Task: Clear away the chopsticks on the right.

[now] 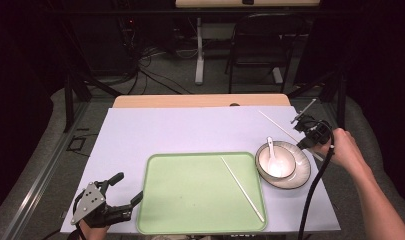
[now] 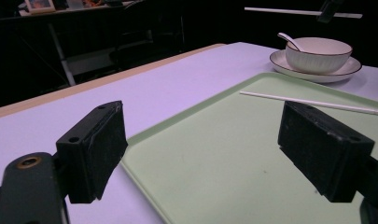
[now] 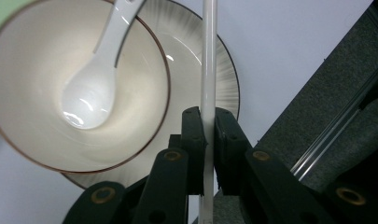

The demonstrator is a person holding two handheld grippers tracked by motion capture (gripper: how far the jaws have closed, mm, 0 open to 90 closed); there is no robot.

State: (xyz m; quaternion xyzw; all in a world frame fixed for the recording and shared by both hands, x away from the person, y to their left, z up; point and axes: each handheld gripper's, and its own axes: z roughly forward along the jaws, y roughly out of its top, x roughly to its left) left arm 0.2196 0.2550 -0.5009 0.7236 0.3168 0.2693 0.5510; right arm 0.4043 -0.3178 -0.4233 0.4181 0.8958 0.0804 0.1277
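Note:
A light green tray (image 1: 190, 195) lies at the table's front centre with one white chopstick (image 1: 242, 189) slanted across its right side. Right of the tray, a white bowl (image 1: 285, 159) holding a white spoon (image 1: 271, 150) stands on a ribbed plate (image 1: 300, 175). My right gripper (image 1: 306, 140) is beside the plate, shut on a second white chopstick (image 3: 208, 56) that reaches over the plate's rim (image 3: 186, 51). My left gripper (image 1: 128, 187) is open at the tray's front left edge, with bare tray (image 2: 214, 177) between its fingers (image 2: 95, 144).
A pale lilac mat (image 1: 190, 130) covers the table, whose wooden far edge (image 1: 200, 101) shows behind it. A black chair (image 1: 262, 45) and a white table leg (image 1: 199, 55) stand beyond. Dark grey padding (image 1: 360, 125) flanks the table on both sides.

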